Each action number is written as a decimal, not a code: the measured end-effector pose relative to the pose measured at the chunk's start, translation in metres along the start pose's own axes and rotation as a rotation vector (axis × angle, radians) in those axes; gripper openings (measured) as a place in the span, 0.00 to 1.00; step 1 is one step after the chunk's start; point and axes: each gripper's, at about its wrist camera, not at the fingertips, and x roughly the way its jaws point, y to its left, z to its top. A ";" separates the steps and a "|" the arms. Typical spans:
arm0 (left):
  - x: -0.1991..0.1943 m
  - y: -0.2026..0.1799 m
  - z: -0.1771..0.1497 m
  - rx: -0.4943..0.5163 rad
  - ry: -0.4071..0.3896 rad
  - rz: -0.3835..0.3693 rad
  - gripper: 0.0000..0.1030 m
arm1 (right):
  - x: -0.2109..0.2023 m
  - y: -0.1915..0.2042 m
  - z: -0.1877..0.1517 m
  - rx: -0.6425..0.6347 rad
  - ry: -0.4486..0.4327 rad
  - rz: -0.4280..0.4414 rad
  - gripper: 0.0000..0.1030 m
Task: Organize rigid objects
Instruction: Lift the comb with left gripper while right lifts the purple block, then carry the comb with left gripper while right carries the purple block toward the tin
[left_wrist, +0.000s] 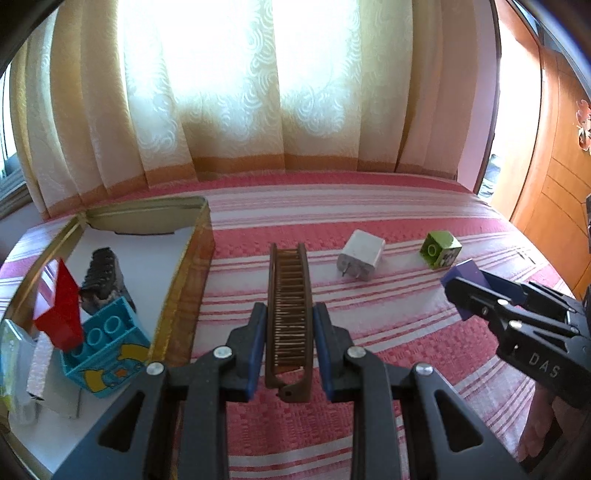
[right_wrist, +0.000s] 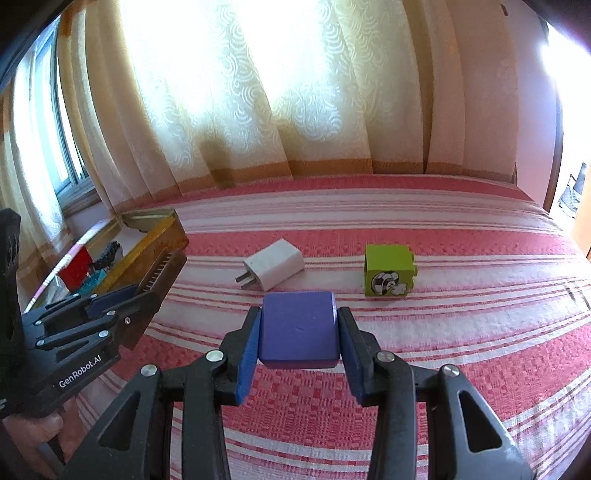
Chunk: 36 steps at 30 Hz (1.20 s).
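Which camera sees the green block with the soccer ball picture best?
The right wrist view. There the green block sits near the middle, large, with its soccer ball sticker facing the camera. In the left wrist view the same block is smaller and far off to the right, showing mainly its top stud and only part of the sticker.

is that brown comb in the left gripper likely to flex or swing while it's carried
Probably stiff: the brown comb juts straight out of the left gripper without sagging. It is long and held near one end, so it may pivot if bumped. Its thin teeth look like the fragile part.
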 end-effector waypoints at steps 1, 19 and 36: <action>-0.002 0.000 0.000 -0.001 -0.011 0.008 0.24 | -0.002 0.000 0.000 0.002 -0.010 0.000 0.42; -0.033 0.001 -0.008 -0.011 -0.153 0.067 0.24 | -0.026 0.001 -0.004 0.004 -0.147 -0.011 0.42; -0.050 0.001 -0.014 -0.011 -0.216 0.074 0.24 | -0.045 0.019 -0.008 -0.052 -0.258 -0.040 0.42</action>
